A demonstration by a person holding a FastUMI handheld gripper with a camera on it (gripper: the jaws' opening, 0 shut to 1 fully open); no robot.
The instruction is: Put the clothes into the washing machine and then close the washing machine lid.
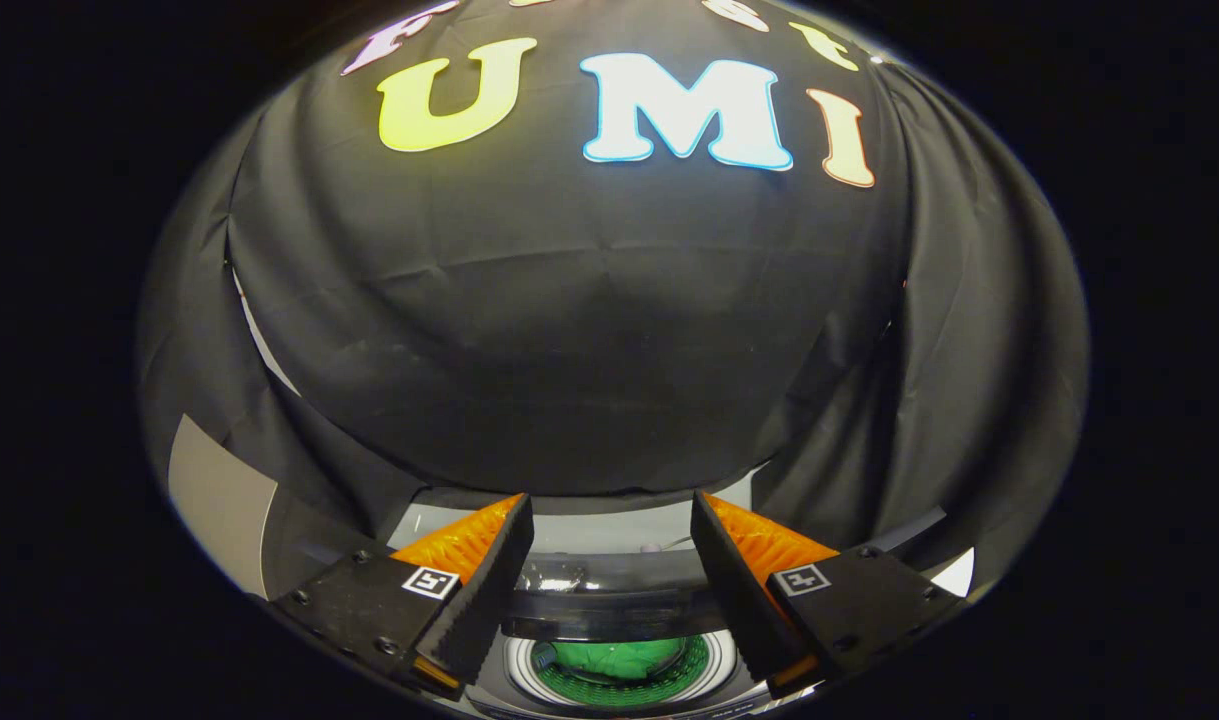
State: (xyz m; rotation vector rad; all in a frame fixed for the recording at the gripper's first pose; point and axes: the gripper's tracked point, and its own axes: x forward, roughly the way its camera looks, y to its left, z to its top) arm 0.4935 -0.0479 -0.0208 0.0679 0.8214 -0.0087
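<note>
Tool point(612, 510) fingers spread wide, nothing between them, above the washing machine point(619, 600) drum holding green clothes point(617, 657).

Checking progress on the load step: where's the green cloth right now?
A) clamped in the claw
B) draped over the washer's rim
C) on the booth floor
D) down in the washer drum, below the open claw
D: the green cloth lies inside the washer drum, seen through the gap of the open, empty claw.
</note>
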